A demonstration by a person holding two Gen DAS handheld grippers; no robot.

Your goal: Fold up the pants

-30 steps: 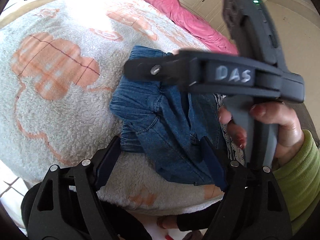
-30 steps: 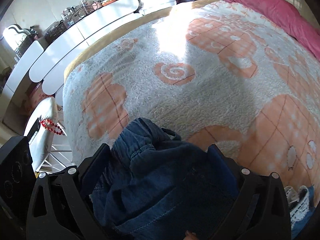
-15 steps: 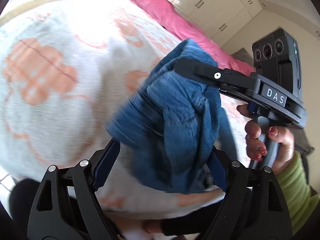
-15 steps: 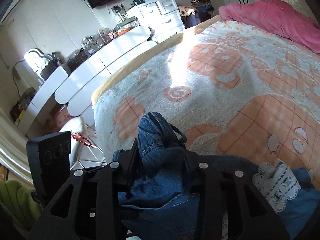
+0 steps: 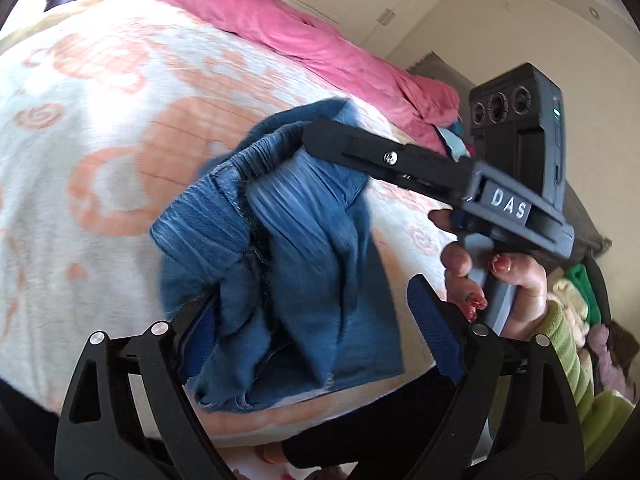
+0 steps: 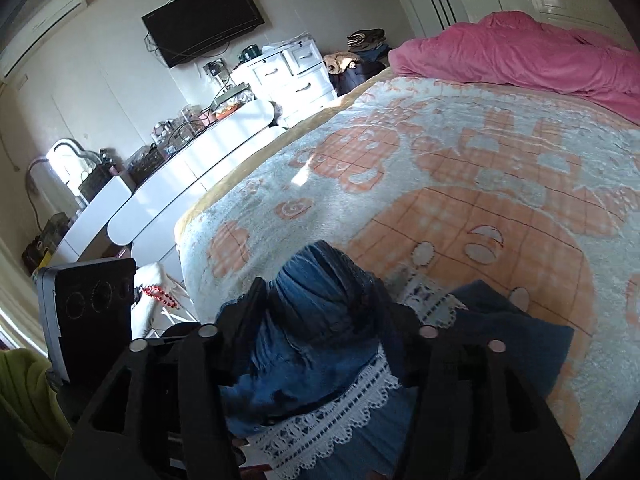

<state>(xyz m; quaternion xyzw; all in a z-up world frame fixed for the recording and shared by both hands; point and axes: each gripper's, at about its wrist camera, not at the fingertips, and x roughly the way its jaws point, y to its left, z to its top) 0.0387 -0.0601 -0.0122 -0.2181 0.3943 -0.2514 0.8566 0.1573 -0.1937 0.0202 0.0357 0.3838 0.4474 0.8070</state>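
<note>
Bedroom walls, white cupboards and a wall-mounted television (image 6: 203,22) frame a bed covered by a fuzzy white-and-orange blanket (image 5: 104,168), with a pink quilt (image 6: 532,64) bunched along its far side.

Seen from the left wrist, the blue denim pants (image 5: 288,280) hang crumpled in the middle of the frame, lifted above the blanket. The left gripper (image 5: 316,332) has its fingers spread wide; the cloth drapes between them and lies against the left-hand finger (image 5: 196,336), while the right-hand one stands apart from it. From the right of the frame the right gripper (image 5: 310,136) reaches in, its fingers pinched tight on the gathered waistband at the top of the bundle. White letters "DAS" (image 5: 508,206) can be read on its body, held by a hand (image 5: 496,280) with red nails.

From the right wrist, the denim and a strip of white lace trim (image 6: 332,412) are squeezed between that gripper's narrow fingers at lower centre.
</note>
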